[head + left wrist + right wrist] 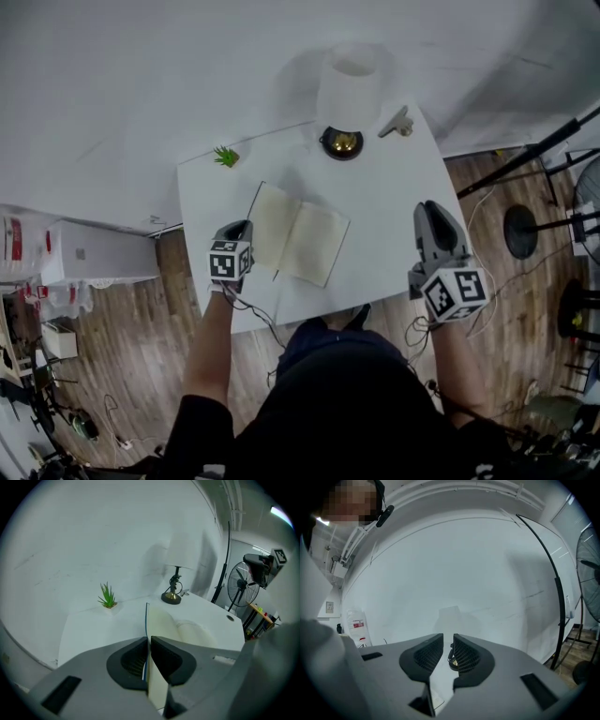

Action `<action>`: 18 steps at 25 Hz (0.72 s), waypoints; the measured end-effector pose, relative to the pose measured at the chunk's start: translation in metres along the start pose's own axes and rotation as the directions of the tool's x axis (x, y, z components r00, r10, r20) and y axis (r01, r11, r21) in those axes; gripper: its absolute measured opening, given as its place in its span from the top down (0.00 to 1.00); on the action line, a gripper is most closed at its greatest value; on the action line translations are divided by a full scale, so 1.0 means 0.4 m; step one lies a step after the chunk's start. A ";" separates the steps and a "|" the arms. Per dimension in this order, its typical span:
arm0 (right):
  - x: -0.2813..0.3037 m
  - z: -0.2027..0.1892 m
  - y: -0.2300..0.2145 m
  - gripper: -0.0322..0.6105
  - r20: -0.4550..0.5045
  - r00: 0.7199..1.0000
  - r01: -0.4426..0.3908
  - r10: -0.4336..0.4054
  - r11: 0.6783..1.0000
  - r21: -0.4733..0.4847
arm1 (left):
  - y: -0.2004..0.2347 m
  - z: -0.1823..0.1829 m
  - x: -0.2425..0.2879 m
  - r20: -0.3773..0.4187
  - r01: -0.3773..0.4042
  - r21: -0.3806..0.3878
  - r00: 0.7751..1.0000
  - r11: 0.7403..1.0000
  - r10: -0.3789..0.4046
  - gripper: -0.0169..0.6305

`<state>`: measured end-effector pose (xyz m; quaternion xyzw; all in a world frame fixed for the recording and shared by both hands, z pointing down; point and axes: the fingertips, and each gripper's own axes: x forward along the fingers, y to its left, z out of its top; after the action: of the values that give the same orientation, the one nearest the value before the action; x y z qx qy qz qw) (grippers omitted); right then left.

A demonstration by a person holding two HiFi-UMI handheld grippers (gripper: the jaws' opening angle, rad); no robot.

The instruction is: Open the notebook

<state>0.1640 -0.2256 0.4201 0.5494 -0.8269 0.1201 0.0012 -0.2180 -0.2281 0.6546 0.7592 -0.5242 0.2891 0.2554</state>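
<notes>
The notebook (302, 240) lies open on the white table (394, 187), cream pages up. Its left cover (146, 620), thin with a blue edge, stands up on edge between my left gripper's pads. My left gripper (242, 228) (149, 641) is at the notebook's left side and is shut on that cover. My right gripper (427, 210) (448, 641) hovers over the table's right side, well away from the notebook. Its jaws stand slightly apart with nothing between them. In the right gripper view the lamp's base (453, 660) shows beyond the gap.
A white-shaded lamp (349, 89) (172, 595) stands at the table's far edge, with a small beige object (397, 123) to its right. A small green plant (226, 156) (108, 597) sits at the far left corner. A fan (244, 581) and stands (525, 230) are on the floor to the right.
</notes>
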 end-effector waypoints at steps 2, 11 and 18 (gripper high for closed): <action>0.003 -0.005 -0.002 0.84 -0.007 1.000 0.015 -0.015 1.000 -0.001 | 0.023 -0.016 0.020 -0.014 0.004 -0.015 1.000 1.000 -0.004 0.93; 0.005 -0.036 -0.008 0.84 -0.041 0.997 0.062 -0.062 0.998 0.000 | 0.045 -0.091 0.103 -0.103 -0.115 0.368 0.981 0.923 0.164 0.87; 0.011 -0.061 0.014 0.84 -0.054 0.997 0.052 -0.051 0.998 0.030 | -0.084 -0.171 0.112 -0.189 0.014 0.482 0.978 0.876 0.088 0.88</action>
<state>0.1539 -0.2227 0.4431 0.5670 -0.8102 0.1477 0.0176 -0.1853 -0.1992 0.7313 0.7546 -0.4215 0.4916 0.1060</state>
